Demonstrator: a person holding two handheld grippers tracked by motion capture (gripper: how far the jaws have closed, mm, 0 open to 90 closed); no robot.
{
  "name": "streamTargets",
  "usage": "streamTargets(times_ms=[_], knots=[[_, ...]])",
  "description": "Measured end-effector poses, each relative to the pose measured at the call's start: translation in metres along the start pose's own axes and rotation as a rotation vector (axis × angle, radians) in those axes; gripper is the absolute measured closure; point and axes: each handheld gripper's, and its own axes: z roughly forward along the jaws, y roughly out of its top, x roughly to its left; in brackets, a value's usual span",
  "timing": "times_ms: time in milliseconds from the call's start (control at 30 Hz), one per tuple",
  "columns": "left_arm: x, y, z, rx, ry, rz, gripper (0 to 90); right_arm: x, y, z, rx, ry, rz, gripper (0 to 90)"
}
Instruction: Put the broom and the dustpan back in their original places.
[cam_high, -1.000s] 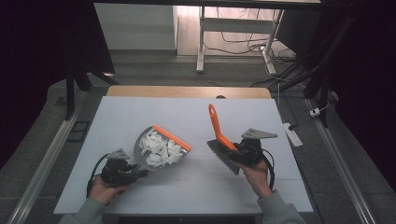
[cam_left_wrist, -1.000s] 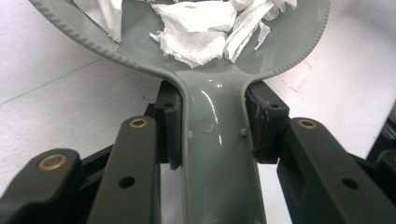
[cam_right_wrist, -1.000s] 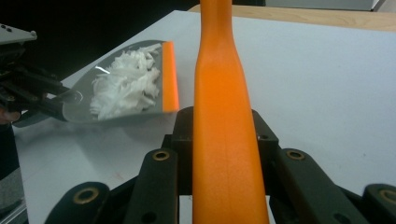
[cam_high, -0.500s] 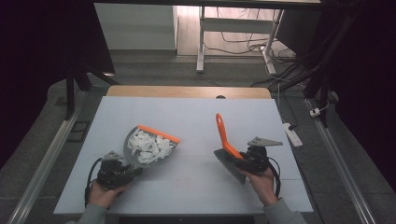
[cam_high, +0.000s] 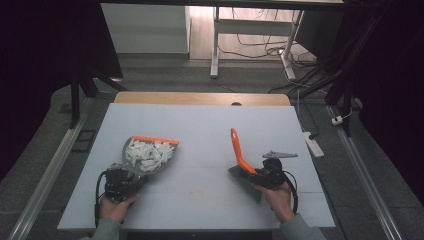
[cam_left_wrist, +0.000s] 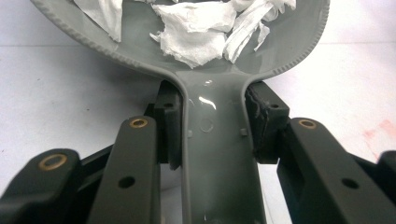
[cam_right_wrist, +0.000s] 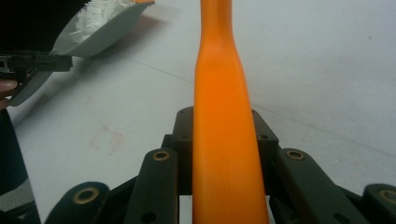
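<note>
Left gripper jaws clamp the grey dustpan by its smooth, stiff plastic handle, a sound hold but probably slippery; its ribbed-rim scoop carries light, soft paper scraps. Right of the dustpan, right gripper jaws clamp the brush on its glossy orange handle

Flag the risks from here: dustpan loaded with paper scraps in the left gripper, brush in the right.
1. The paper scraps are piled loose near the orange lip of the dustpan; a forward tilt could spill them onto the table.
2. The left gripper clamps only the narrow dustpan handle, so the loaded pan may twist in the grip.
3. The right gripper holds the brush by its smooth orange handle; it could slip or pivot if the bristle end hits the table.
</note>
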Motion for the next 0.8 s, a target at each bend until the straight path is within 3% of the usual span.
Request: streamTargets(times_ms=[267,533,667,733,800], knots=[[0.002,0.002,0.011,0.023,0.042,-0.035,61.3,-0.014,-0.003,0.001,0.022,-0.051,0.035,70.5],[-0.002,0.003,0.016,0.029,0.076,-0.036,60.6,-0.02,-0.001,0.002,0.052,-0.128,-0.007,64.7],[-0.002,0.003,0.016,0.031,0.059,-0.016,53.7,-0.025,0.0,0.002,0.074,-0.185,-0.035,55.1],[-0.002,0.003,0.015,0.034,0.049,0.011,46.4,-0.028,0.0,0.003,0.09,-0.193,-0.027,50.7],[-0.002,0.003,0.014,0.038,0.037,0.034,38.7,-0.029,0.0,0.004,0.102,-0.234,-0.036,44.1]])
